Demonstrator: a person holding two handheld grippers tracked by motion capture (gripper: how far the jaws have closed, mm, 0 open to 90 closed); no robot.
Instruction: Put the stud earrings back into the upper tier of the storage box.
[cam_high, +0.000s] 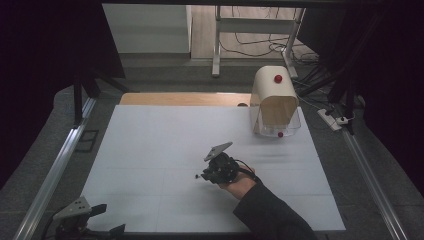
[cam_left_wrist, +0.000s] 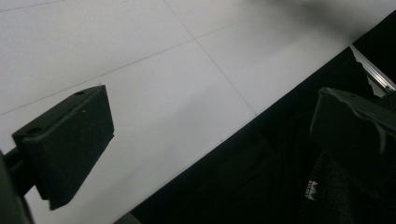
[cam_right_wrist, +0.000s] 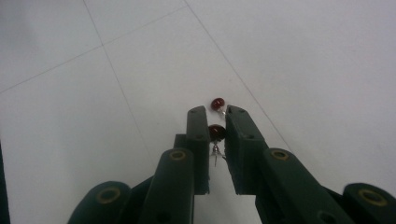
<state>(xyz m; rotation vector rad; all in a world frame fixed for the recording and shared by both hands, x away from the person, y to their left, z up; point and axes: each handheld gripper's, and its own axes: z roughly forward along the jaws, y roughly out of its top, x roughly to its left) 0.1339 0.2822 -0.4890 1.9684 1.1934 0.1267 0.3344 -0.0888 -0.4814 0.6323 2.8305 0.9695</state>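
While the right gripper hangs over the middle of the white desk, its fingers are clenched on a small dark red bead with a thin metal pin below it, perhaps an earring. A second red bead shows just past the fingertips; whether it lies on the desk or hangs joined to the first one cannot be told. From above, the right gripper is held in a dark-sleeved hand, well apart from a cream arched stand at the far right of the desk. That stand has a red knob near its top and a clear tray at its foot, where one more small red thing lies. The step in hand looks like the carry after a pickup. The next move likely calls for a steady trip to the stand and a gentle letting go into the tray or onto the stand, since the piece is tiny and could slip. The left gripper rests at the near left edge of the desk, fingers spread wide and bare.
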